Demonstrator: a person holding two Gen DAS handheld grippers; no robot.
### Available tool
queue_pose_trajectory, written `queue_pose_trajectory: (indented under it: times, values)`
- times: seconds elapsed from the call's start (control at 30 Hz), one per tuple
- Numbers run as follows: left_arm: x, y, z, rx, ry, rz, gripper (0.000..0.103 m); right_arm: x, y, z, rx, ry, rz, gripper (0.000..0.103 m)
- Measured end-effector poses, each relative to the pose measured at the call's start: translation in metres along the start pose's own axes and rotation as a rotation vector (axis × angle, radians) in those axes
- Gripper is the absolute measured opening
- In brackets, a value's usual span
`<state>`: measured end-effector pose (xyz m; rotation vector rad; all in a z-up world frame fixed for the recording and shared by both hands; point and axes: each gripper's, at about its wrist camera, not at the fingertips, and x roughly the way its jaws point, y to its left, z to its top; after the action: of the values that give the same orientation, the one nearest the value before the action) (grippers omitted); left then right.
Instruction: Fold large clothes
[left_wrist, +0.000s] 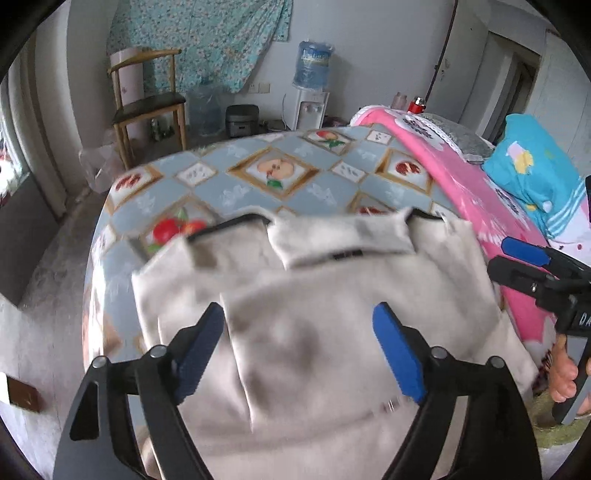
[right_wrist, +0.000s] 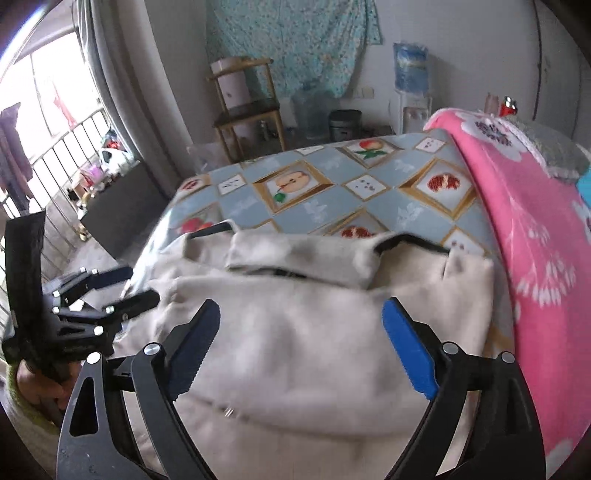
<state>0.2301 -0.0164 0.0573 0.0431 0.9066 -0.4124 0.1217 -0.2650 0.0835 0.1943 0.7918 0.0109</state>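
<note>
Both your grippers, left (left_wrist: 298, 325) & right (right_wrist: 301, 321), stand wide open w/ nothing clamped, above beige garment (left_wrist: 314, 350) on fruit-print tablecloth (left_wrist: 221, 184).

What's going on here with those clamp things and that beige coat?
A person is folding a large beige garment on a table with a fruit-patterned cloth, using a handheld gripper in each hand. Both the left gripper and the right gripper are open above the garment with nothing held. A fold already lies across it. A pink blanket lies beside it.
</note>
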Motion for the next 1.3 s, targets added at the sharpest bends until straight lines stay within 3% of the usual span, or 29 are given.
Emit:
queue_pose_trajectory:
  times: [0.27, 0.57, 0.77, 1.3]
  values:
    - [-0.014, -0.017, -0.083, -0.049, 0.076, 0.015, 0.085, -0.015, 0.016, -0.064, 0.049, 0.066, 0.008, 0.087]
    - [0.009, -0.027, -0.130, -0.003, 0.160, 0.094, 0.087, 0.000, 0.031, -0.125, 0.002, 0.188, -0.055, 0.087]
    - [0.022, -0.031, -0.134, 0.035, 0.153, 0.150, 0.098, 0.018, 0.030, -0.140, -0.027, 0.231, -0.095, 0.087]
    - [0.027, -0.032, -0.131, 0.011, 0.149, 0.174, 0.098, 0.032, 0.025, -0.148, -0.065, 0.229, -0.097, 0.092]
